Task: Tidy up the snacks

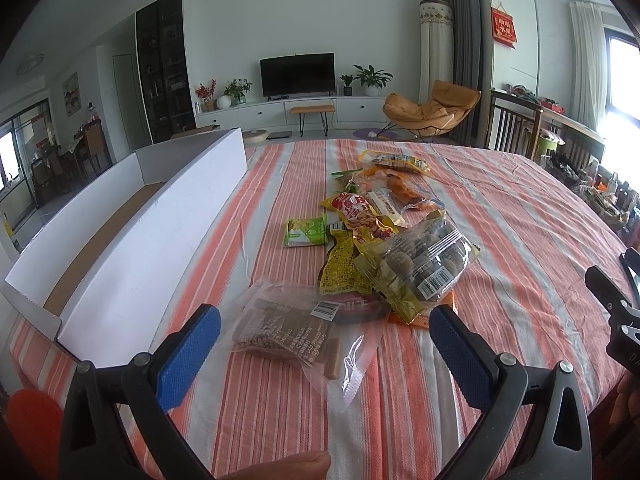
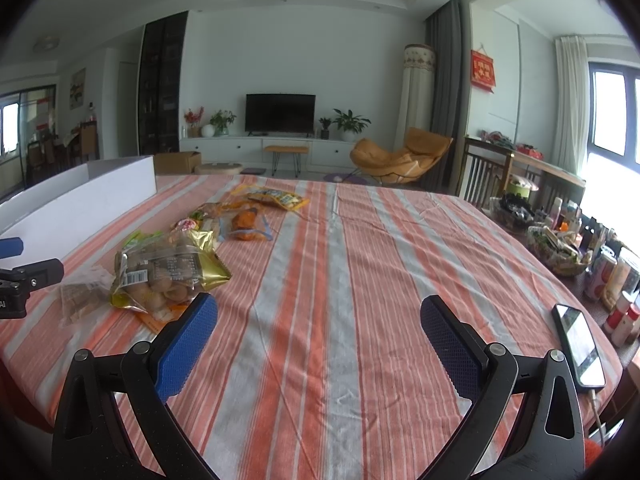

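Two blue-padded tools hover, released, over a striped counter strewn with snack packets.

The left tool (image 1: 324,344) hangs with its jaws spread wide above a clear vacuum-sealed pack of brown snack blocks (image 1: 290,334), not touching it; the right tool (image 2: 318,334) is equally unclenched over bare orange-and-grey striped cloth (image 2: 360,280). From the left wrist view, a clear bag of round brown snacks (image 1: 420,264) lies at 1 o'clock, a small green packet (image 1: 306,232) at 12, and a long white cardboard box (image 1: 132,240), open-topped, at 10. A black smartphone (image 2: 578,344) rests at the right tool's 3 o'clock.
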### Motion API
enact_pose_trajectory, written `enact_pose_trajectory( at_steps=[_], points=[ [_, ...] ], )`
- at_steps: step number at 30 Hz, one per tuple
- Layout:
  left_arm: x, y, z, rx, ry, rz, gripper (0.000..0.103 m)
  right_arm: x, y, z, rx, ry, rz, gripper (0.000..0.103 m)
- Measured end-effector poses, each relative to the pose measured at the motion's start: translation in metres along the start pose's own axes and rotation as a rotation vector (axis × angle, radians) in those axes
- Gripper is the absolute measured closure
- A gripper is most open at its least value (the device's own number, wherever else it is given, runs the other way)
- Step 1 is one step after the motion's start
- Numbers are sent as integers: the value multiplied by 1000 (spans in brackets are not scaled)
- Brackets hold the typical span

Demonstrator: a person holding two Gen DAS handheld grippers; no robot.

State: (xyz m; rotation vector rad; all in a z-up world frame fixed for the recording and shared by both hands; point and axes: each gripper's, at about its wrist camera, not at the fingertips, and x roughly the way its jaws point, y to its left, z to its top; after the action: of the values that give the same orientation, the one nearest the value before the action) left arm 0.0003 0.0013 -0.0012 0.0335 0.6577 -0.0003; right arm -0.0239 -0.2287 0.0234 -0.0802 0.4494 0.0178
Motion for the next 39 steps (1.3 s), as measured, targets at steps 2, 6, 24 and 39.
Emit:
enact_pose_trajectory(
  at_steps=[2, 6, 24, 39],
  points=[
    [0, 0, 0, -4, 2, -3, 0, 0, 0, 0, 0, 0, 1, 1],
    [-1, 0, 1, -4, 4, 1, 0, 0, 0, 0, 0, -2, 0, 1],
    [-1, 0, 1, 3, 15, 6, 0, 1, 1, 0, 0, -3, 1, 1],
    [0, 0, 0, 4, 16, 6, 0, 3, 1, -2, -2, 4, 7, 1]
  ],
)
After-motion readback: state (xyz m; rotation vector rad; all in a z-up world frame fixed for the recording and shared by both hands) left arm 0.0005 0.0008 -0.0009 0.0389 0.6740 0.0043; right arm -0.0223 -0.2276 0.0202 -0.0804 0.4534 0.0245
